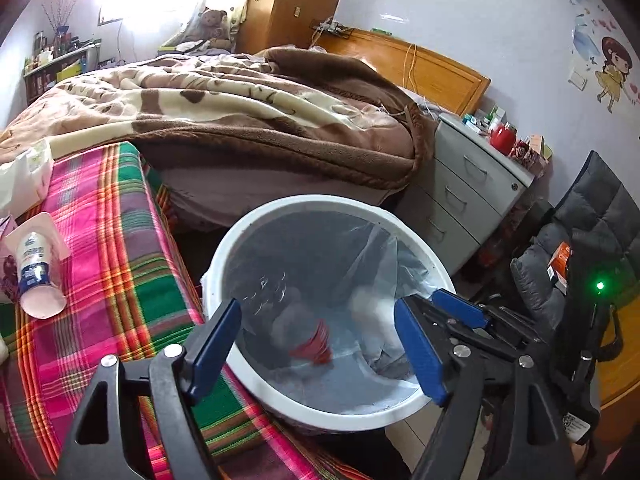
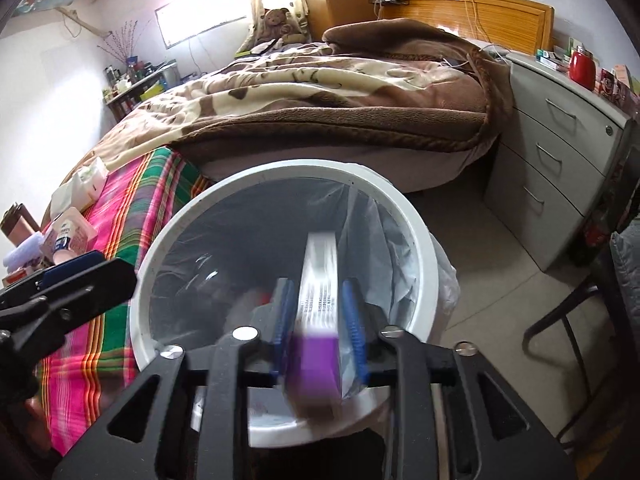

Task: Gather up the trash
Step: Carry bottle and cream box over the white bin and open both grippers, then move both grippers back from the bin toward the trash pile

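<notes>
both grippers over the lined bin, a box between the right one's fingers

while both grippers hang over the white trash bin (image 1: 224, 248), the left gripper (image 1: 320, 344) stands with its blue-padded fingers (image 1: 212, 344) spread wide and nothing between them. below it, inside the clear plastic liner (image 1: 384, 248), a red ribbed scrap (image 1: 314, 346) lies blurred near the bottom, beside pale crumpled pieces.

the right gripper (image 2: 318, 320) is above the same bin (image 2: 424, 264), its jaws parted a little. a white and purple box (image 2: 320, 304) stands on edge between the blue pads (image 2: 352, 320), smeared by blur, with a gap showing at each side, so the pads do not seem to press on it. whether it still touches one pad cannot be told.

the bin sits on the floor against a bench covered in a pink and green plaid cloth (image 1: 120, 240). on that cloth, well apart from the bin, a small yoghurt-style bottle (image 1: 36, 268) lies on its side, and a white carton (image 1: 28, 176) stands farther back. behind them is a bed with a brown patterned blanket (image 1: 240, 112), and a grey drawer unit (image 1: 472, 184) stands by the headboard.

in the right wrist view the left gripper's black frame (image 2: 68, 288) shows at the left edge, over the cloth.
</notes>
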`<state>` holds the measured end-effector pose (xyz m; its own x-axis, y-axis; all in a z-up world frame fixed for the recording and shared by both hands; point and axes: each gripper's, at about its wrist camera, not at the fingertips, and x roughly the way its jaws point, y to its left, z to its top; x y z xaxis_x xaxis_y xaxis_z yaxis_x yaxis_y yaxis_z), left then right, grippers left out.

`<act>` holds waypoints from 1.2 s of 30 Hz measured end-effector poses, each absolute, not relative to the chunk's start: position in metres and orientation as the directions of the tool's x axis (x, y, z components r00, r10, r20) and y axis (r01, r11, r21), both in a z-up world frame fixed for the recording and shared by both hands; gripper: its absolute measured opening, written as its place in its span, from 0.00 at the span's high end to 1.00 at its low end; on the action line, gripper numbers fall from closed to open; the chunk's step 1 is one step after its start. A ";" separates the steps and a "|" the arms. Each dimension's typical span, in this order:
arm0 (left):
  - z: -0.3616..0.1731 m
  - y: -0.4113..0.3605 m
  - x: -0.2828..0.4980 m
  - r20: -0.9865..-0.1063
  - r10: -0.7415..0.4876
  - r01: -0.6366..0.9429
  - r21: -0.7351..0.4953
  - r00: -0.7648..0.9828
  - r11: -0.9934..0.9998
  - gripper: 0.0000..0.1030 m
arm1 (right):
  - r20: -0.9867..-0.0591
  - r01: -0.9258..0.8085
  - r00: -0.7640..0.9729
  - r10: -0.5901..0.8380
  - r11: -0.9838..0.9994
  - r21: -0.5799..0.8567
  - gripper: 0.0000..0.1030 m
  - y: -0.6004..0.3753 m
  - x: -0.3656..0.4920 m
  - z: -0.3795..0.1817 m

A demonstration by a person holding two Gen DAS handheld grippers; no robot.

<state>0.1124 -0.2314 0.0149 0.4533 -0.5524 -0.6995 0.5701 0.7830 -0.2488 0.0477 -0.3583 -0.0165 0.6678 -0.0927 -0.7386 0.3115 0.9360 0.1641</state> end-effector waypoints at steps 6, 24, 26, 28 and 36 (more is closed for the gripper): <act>0.023 -0.218 0.106 -0.685 -0.551 0.566 -0.240 0.477 0.789 0.19 | -0.717 0.300 0.692 -0.085 0.937 0.179 0.53 -0.355 0.043 -0.009; 0.034 -0.098 0.088 -0.640 -0.433 0.377 -0.233 0.635 0.897 0.19 | -0.626 0.081 0.775 0.086 0.969 0.233 0.47 -0.281 0.058 0.011; 0.032 -0.081 0.086 -0.638 -0.408 0.345 -0.229 0.653 0.910 0.18 | -0.629 0.057 0.770 0.105 0.971 0.231 0.46 -0.269 0.064 0.011; 0.032 -0.063 0.084 -0.638 -0.376 0.308 -0.220 0.673 0.926 0.18 | -0.630 0.028 0.767 0.124 0.974 0.227 0.46 -0.257 0.070 0.011; 0.034 0.007 0.086 -0.622 -0.282 0.172 -0.232 0.731 0.957 0.17 | -0.625 -0.046 0.760 0.178 0.974 0.222 0.39 -0.216 0.093 0.015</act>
<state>0.0858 0.0072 0.0339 0.7310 -0.2817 -0.6216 0.1720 0.9575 -0.2317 0.0927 -0.2163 0.0150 0.7602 0.1781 -0.6248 -0.0460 0.9740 0.2217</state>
